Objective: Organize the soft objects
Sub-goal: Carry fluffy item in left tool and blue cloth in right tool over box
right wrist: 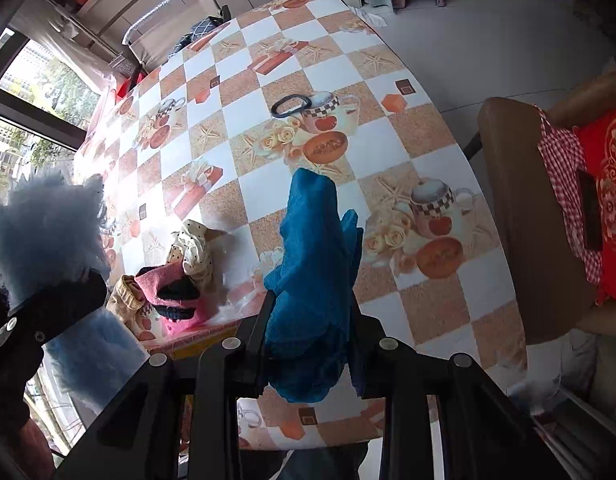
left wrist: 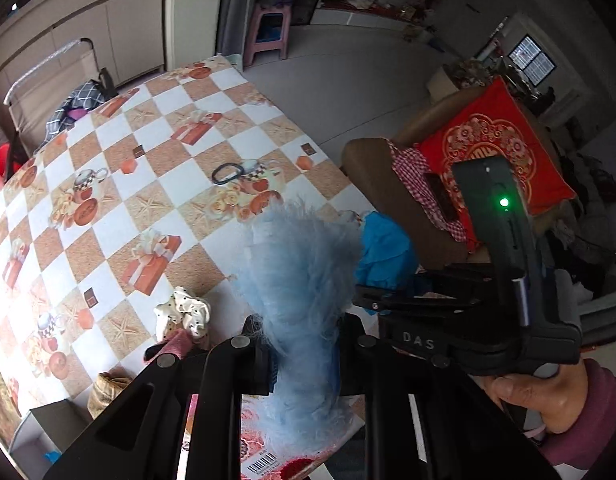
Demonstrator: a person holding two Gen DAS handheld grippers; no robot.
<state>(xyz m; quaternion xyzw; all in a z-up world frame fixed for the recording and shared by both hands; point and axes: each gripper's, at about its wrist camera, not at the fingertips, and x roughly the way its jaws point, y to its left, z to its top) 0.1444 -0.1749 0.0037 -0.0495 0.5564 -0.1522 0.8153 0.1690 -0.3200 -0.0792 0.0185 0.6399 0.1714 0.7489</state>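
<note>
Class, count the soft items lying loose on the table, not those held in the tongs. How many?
4, in one cluster near the table's edge: a cream dotted scrunchie, a pink cloth, a dark piece on it, a beige item. More may be hidden.

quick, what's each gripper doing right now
left gripper: closed on the fluffy light-blue item
right gripper: closed on the blue cloth

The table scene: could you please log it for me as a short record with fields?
left gripper: shut on fluffy light-blue item, held above the table
right gripper: shut on blue cloth, also lifted
table: checked patterned cover
left on table: pile of small soft items, black hair tie
beside table: brown chair with red cushion
</note>
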